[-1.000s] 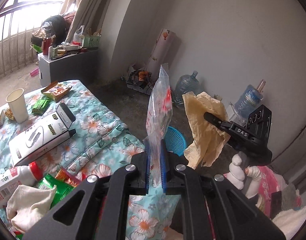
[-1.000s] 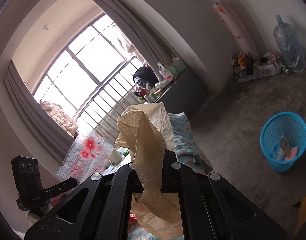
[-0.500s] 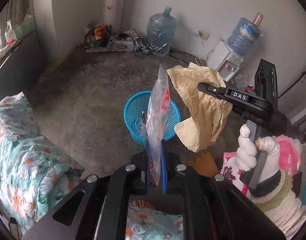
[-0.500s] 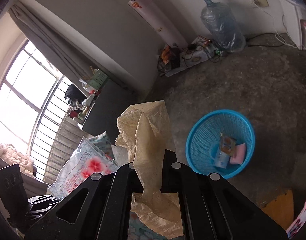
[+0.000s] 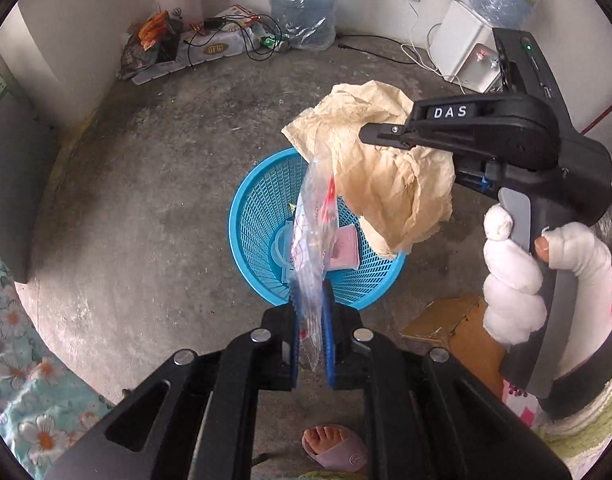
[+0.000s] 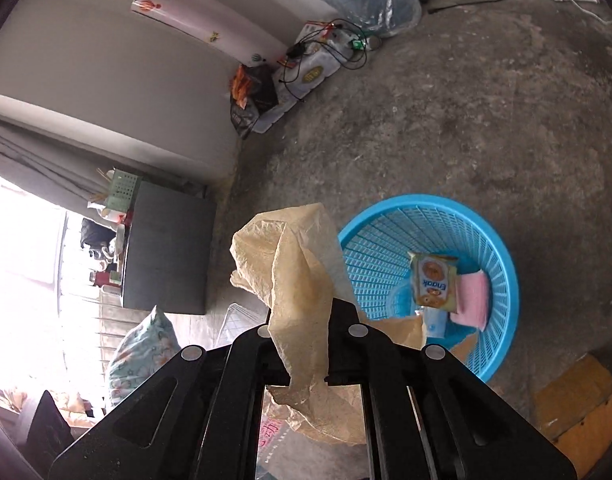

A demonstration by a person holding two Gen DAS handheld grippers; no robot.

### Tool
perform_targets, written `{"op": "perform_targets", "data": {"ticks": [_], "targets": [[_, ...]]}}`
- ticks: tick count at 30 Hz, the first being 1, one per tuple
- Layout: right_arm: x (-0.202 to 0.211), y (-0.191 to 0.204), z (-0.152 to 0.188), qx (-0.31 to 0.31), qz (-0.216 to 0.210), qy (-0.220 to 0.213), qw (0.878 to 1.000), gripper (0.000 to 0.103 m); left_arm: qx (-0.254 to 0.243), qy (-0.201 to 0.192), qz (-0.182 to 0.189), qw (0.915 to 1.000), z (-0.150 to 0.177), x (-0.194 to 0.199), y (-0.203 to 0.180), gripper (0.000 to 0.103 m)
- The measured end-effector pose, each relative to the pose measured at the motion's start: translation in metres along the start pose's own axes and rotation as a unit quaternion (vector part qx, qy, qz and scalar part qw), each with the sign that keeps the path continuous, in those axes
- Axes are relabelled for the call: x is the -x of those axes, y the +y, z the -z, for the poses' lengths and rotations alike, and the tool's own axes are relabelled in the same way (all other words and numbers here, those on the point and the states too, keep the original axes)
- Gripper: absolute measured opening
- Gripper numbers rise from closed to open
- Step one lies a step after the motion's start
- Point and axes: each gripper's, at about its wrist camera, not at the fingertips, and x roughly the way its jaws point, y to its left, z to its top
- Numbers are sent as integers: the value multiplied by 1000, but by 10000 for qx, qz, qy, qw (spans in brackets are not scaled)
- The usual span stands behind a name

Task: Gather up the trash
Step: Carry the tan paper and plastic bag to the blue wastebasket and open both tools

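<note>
My left gripper (image 5: 309,300) is shut on a clear plastic bag with red print (image 5: 316,224) and holds it upright over the blue mesh basket (image 5: 258,216) on the floor. My right gripper (image 6: 302,312) is shut on a crumpled tan paper sheet (image 6: 294,264); in the left wrist view that gripper (image 5: 370,134) holds the sheet (image 5: 390,184) above the basket's right rim. The basket (image 6: 494,240) holds a biscuit packet (image 6: 434,280), a pink item (image 6: 472,298) and other small trash.
Concrete floor all round. Water bottles (image 5: 302,0) and a white dispenser (image 5: 466,52) stand by the far wall with cables and clutter (image 5: 194,48). A cardboard piece (image 5: 454,328) lies right of the basket. The floral bed edge (image 5: 10,360) is at left, my foot (image 5: 330,444) below.
Both grippers swung from the bed toward the floor and came closer over the blue basket, each still holding its piece of trash.
</note>
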Motion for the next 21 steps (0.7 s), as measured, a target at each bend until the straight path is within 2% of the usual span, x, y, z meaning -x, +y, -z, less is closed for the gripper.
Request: {"op": "perform_targets", "data": {"ticks": [2,3,4,5,6,10,14,17,21], "targets": [[-11,-4,-6,-66,9,51,10000,24,-31,18,52,10000,-4,-13,0,15],[-15,-7,-8,-101,76,37,9999,29,-14,-7,30,10000,-5,-17,0,27],[-18,-11,-9,-141,150,10,9998,39,43,-76,16,10000,-6,-19,1,41],[-21,-15,-10,-200,157,22,9997,47,114,-144,5,9998,-8,-21,3,47],[-26,-18,-12,-269,174,59,9995,48,166,-217,8,9996,-8,-22,4,51],[-29,-31,-9,-437,250,191,9986,51,340,-346,155,9987,-9,-14,12,52],[-20,-29,-4,-259,237,212,9992,54,529,-595,231,9966,-9,13,21,52],[-11,-24,-2,-177,209,228,9994,54,585,-814,347,9944,-4,47,22,52],[9,-20,5,-162,104,175,9997,54,643,-1188,487,9896,15,110,27,52]]}}
